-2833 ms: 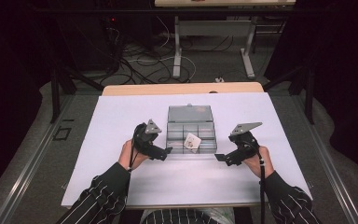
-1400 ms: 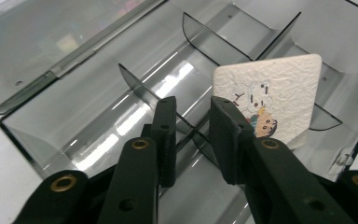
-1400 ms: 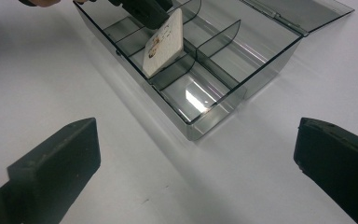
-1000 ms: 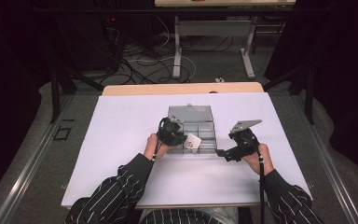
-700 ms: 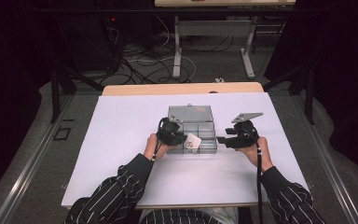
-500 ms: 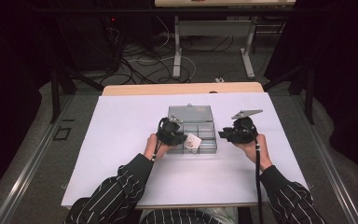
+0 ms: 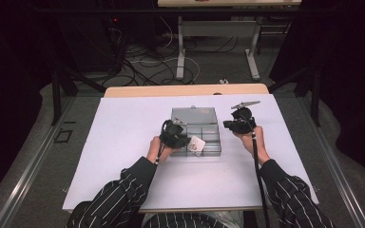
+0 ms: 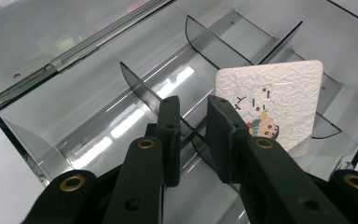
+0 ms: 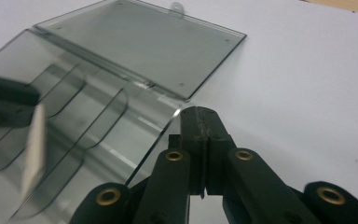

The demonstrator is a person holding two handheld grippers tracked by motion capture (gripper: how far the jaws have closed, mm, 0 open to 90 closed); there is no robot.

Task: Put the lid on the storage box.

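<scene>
Right gripper (image 9: 204, 140): jaws have just been closing and now meet pad to pad, nothing between them. Tips sit at the near right corner of the compartment box (image 9: 98, 135), touching or just off its wall, can't tell which. In the high view the right gripper (image 7: 228, 125) has come in from the table toward the box's right side since 1 s ago.

Left gripper (image 8: 193, 135): hasn't shifted over the same stretch. Jaws nearly together, a narrow gap left. The white card (image 8: 272, 105) with the cartoon print lies against the outer face of 1 jaw, tilted over a compartment on the box's far side from that camera. Can't confirm from this angle that the pads pinch its edge; a thin dark divider (image 8: 140, 86) also runs into the gap. In the high view the left gripper (image 7: 185, 141) hangs over the box's front-left part with the card (image 7: 197, 145) just beside it, above the tray (image 7: 204, 128).

Lid (image 9: 140, 51) is swung fully open, flat on the white table (image 7: 123, 133).

Read: right side looks like it's bracing the box so it won't slide while the left drops the card into a compartment. Card not seated yet.
</scene>
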